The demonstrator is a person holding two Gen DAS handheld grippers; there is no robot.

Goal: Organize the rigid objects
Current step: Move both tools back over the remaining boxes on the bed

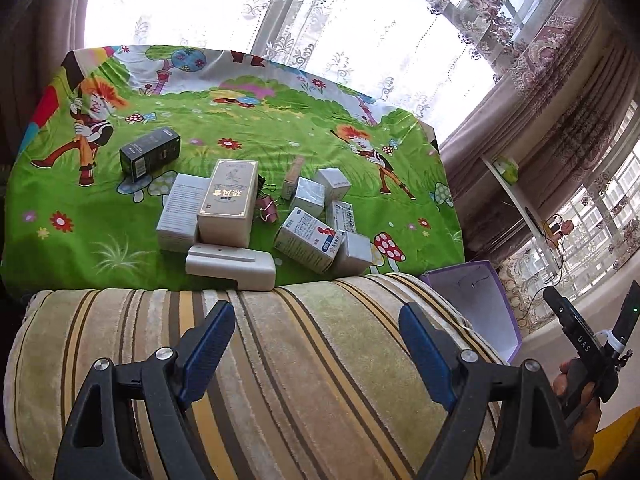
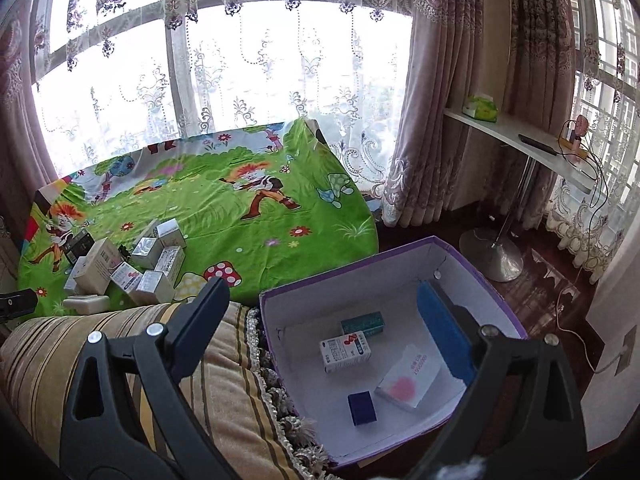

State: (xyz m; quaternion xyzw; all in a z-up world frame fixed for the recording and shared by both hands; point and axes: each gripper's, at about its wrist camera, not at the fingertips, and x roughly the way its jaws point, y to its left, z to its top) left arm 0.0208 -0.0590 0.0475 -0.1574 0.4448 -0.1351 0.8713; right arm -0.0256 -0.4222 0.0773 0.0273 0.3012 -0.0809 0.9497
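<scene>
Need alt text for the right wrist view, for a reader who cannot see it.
The open right gripper hangs empty over a purple-edged white box holding four small packages, among them a red-and-white medicine carton and a dark blue box. To the left, more small cartons are clustered on a green cartoon cloth beyond a striped cushion.

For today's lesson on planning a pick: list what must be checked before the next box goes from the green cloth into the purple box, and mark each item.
1. Left gripper open and empty: ok.
2. Right gripper open and empty: ok.
3. Boxes left on the green cloth: ok, several, such as the black box.
4. Room in the purple box: ok, bare floor beside four items.
5. Black box stands apart, easy to grip: ok.
6. Pile by the gold box is crowded: not ok.
</scene>
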